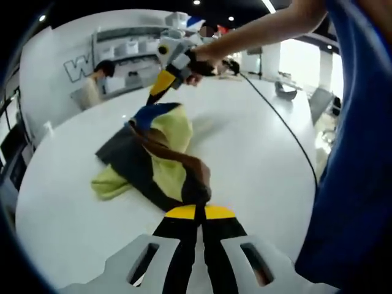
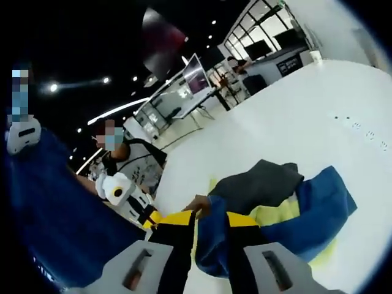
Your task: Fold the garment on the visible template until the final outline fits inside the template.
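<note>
Garment (image 1: 156,162), multicoloured, bunched on white counter (image 1: 257,159), gripped at two ends by my jaws.

Item: one garment in yellow-green, dark grey, brown and blue panels, crumpled in a loose heap on the counter, not laid flat. My left gripper (image 1: 199,212): jaws closed together, pinching the near brown-and-dark end of the cloth. My right gripper (image 2: 210,215): jaws nearly closed with a blue fold (image 2: 318,211) clamped between them; in the left gripper view it (image 1: 160,81) shows at the far end of the heap, lifting the blue edge above the counter, my hand (image 1: 199,64) around its handle. A thin dark cable (image 1: 288,128) runs across the counter beside the garment. A seated person (image 2: 131,162) sits at the counter's far edge; a monitor (image 2: 194,73) stands beyond.
</note>
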The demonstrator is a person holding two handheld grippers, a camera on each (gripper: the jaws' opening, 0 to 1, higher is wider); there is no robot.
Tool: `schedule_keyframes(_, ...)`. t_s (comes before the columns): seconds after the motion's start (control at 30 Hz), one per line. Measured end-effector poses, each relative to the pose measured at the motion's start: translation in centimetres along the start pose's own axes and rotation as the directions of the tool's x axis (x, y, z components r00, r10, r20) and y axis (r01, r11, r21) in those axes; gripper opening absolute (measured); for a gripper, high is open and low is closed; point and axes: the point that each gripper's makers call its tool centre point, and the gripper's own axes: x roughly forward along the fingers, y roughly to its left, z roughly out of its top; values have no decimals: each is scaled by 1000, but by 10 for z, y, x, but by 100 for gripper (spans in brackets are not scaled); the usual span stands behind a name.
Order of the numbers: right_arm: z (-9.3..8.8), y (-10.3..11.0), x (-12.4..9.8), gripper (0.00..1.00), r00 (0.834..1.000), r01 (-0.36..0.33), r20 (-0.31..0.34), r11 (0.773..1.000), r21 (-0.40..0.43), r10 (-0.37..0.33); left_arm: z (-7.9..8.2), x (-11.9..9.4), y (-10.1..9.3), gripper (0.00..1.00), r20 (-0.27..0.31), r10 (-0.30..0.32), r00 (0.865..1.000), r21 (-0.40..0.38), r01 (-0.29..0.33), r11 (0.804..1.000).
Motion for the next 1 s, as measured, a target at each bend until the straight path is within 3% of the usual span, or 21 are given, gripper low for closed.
schedule_keyframes(0.13,-18,-11,18,20,995,20,-95,1000,4,-20,0,0,0,0,0,-1,1000,-1,1,1000)
schedule_keyframes(0.3,-18,-24,26,27,994,38,-103,999,35,-35,0,-1,-1,0,-2,-2,1000,-1,2,1000)
schedule_keyframes(0.47,-10,-27,29,36,997,32,-66,996,85,-26,-1,-1,0,0,-3,-4,1000,-2,4,1000)
schedule_keyframes(0.5,-11,-26,29,35,998,19,-67,994,105,-12,-1,-1,0,0,-3,-5,1000,-4,5,1000)
schedule_keyframes(0.6,-9,-13,29,16,996,-44,-70,988,147,55,-2,-1,0,0,-5,-7,1000,-4,7,1000)
schedule_keyframes(0.7,-5,-4,24,14,994,-82,-60,984,159,92,-3,-1,-1,0,-7,-11,1000,-5,11,1000)
schedule_keyframes(0.8,-4,0,14,1,992,-105,-51,979,176,115,-4,-2,-1,0,-5,-13,1000,-4,13,1000)
schedule_keyframes(1.0,-10,6,8,2,992,-98,-66,984,147,108,-4,-3,-1,0,-4,-12,1000,-3,12,1000)
